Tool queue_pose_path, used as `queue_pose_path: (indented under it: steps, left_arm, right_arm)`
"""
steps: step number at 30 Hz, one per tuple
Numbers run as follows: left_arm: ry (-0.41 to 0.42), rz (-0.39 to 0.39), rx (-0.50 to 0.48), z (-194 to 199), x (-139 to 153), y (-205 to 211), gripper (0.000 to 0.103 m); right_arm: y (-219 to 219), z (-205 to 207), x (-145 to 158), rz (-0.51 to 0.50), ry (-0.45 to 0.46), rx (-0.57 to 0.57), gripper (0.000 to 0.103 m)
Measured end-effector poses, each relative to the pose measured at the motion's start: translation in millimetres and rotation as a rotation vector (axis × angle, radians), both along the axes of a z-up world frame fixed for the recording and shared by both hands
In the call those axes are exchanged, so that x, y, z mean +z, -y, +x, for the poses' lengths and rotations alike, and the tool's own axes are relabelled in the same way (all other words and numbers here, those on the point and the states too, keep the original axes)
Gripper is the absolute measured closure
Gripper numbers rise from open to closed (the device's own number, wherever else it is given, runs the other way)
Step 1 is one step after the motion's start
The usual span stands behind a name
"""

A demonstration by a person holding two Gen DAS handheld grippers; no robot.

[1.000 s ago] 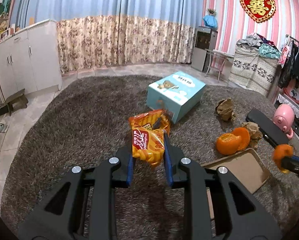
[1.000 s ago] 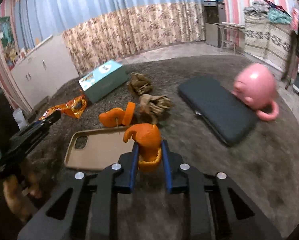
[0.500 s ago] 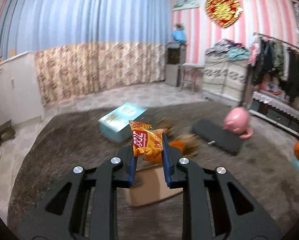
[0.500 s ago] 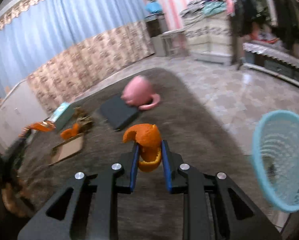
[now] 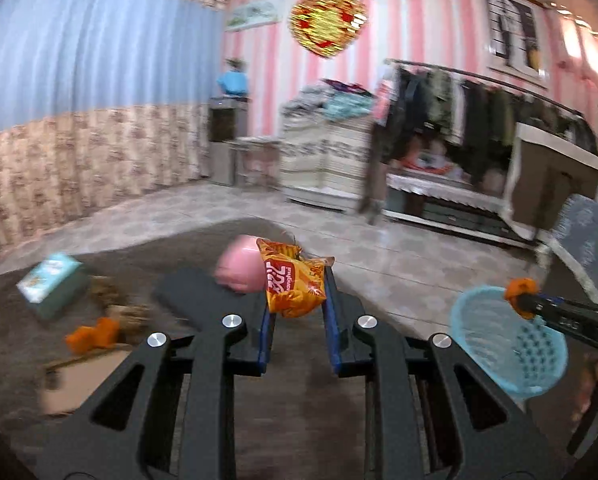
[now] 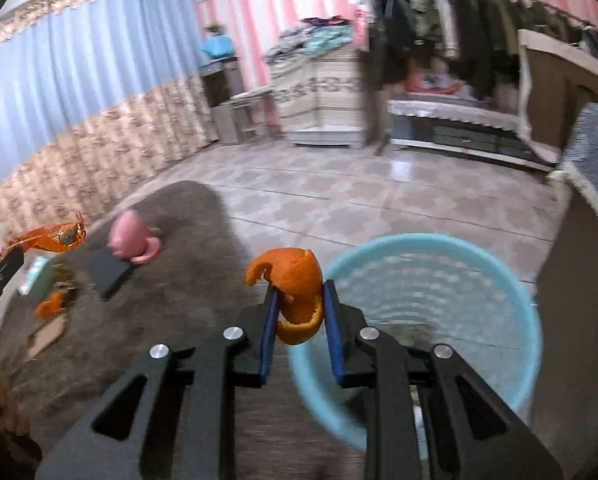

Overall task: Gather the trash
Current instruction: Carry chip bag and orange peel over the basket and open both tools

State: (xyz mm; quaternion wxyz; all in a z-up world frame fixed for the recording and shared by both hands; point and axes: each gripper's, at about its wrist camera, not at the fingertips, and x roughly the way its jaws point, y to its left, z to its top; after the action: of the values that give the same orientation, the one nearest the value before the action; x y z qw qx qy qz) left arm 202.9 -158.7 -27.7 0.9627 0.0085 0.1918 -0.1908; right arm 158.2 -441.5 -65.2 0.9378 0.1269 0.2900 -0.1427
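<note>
My left gripper (image 5: 297,292) is shut on an orange snack bag (image 5: 295,282) and holds it above the grey carpet. My right gripper (image 6: 299,306) is shut on an orange peel (image 6: 295,292), right at the near rim of a light blue mesh waste basket (image 6: 439,280). The basket also shows at the right in the left wrist view (image 5: 507,344), with my right gripper (image 5: 521,300) over its rim. More orange peel (image 5: 93,332) and brown crumpled paper (image 5: 129,312) lie on the carpet to the left.
On the carpet sit a pink piggy bank (image 5: 239,268), a black flat case (image 5: 191,296), a teal box (image 5: 51,282) and a tan phone case (image 5: 71,376). Tiled floor (image 6: 339,208), a clothes rack (image 5: 479,120) and a chair (image 5: 579,240) lie beyond.
Both grippers swung right with their loads, away from the trash on the carpet. The right gripper has come up to the blue basket, which now sits just ahead of it.
</note>
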Motion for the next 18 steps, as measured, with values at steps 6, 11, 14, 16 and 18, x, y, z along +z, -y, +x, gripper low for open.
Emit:
queue_pose_path:
  steps: [6, 11, 14, 16, 18]
  left_arm:
    - [-0.046, 0.020, -0.160, -8, -14, 79, 0.083]
    - [-0.089, 0.038, -0.315, -19, -28, 137, 0.083]
    - [-0.100, 0.063, -0.366, -19, -37, 169, 0.083]
    - [-0.123, 0.073, -0.399, -18, -45, 190, 0.083]
    - [-0.140, 0.085, -0.426, -15, -50, 203, 0.083]
  right_arm:
    - [60, -24, -8, -0.036, -0.033, -0.175, 0.080]
    - [98, -42, -21, 0.000, -0.052, -0.271, 0.080]
    - [110, -45, -29, 0.026, -0.056, -0.287, 0.080]
    - [113, -44, -30, 0.031, -0.059, -0.289, 0.080]
    - [116, -45, -32, 0.036, -0.058, -0.290, 0.080]
